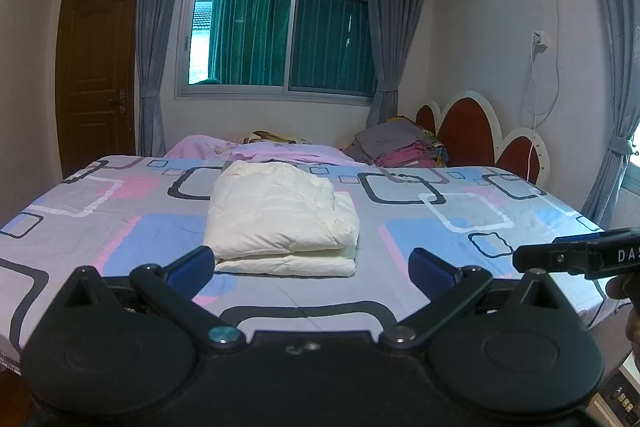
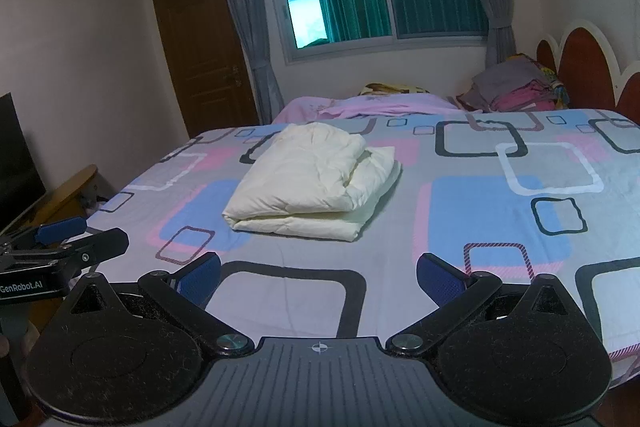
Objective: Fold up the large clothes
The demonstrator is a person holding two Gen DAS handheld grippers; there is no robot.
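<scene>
Left wrist view first: we've got the cream padded garment (image 1: 282,217) sitting folded on the bed (image 1: 500,227), roughly mid-mattress, on the patterned sheet with the blue, pink and grey squares. It's a layered bundle, puffy top layer over a flatter bottom one, with the rounded fold edge facing us. From here its long axis seems to run away from us toward the window (image 1: 280,15), though it's close to square so we wouldn't swear to it. In the right wrist view the same garment (image 2: 316,181) sits left of centre, and the lower layer sticks out on its right side.

Our left gripper (image 1: 312,267) is held low at the near edge of the bed, pointing straight at the bundle, blue pads spread wide and holding nothing. The left pad looks just beside the garment's near corner, but we can't tell if it touches. Our right gripper (image 2: 318,277) is also level over the near edge, jaws wide apart and empty, well short of the garment.

Further back there's a pile of folded clothes (image 1: 400,147) by the red headboard (image 1: 468,131).
</scene>
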